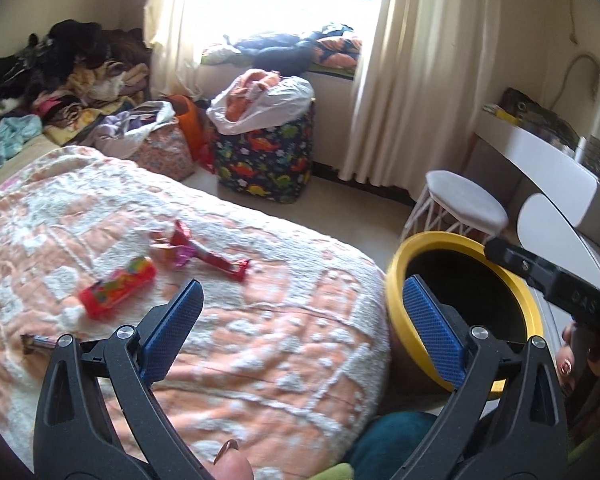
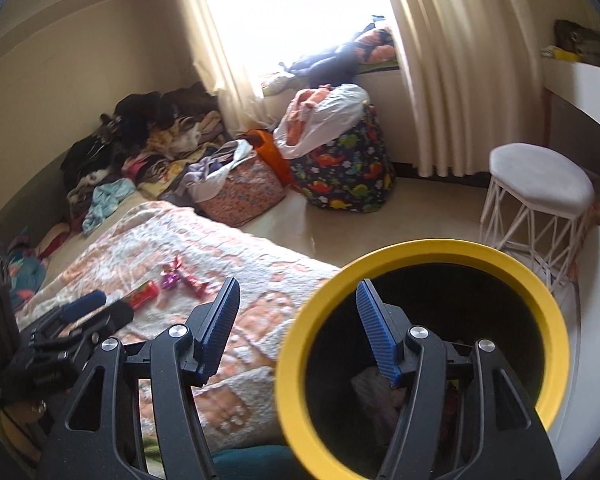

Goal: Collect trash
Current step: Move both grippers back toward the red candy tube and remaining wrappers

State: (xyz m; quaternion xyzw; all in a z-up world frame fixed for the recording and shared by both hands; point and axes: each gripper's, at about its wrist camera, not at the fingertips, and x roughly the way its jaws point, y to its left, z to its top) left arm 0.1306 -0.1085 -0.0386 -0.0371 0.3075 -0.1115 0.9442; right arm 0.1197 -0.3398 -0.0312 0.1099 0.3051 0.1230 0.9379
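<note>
A red candy tube (image 1: 118, 293) and crumpled red and pink wrappers (image 1: 198, 250) lie on the orange-and-white bed cover (image 1: 260, 340). A small dark wrapper (image 1: 38, 342) lies left of my left gripper. My left gripper (image 1: 304, 316) is open and empty, just below the tube. A yellow-rimmed black bin (image 2: 424, 356) stands at the bed's right edge; it also shows in the left wrist view (image 1: 464, 300). My right gripper (image 2: 298, 320) is open, with its right finger over the bin mouth and its left finger outside the rim. Some trash lies inside the bin. The tube (image 2: 142, 294) and wrappers (image 2: 184, 276) lie to its left.
A white stool (image 2: 540, 200) stands on the floor to the right, beside a white desk (image 1: 540, 160). A dinosaur-print bag (image 2: 348, 172) and a floral bag (image 2: 240, 196) stand by the window. Piled clothes (image 1: 60, 92) cover the bed's far end.
</note>
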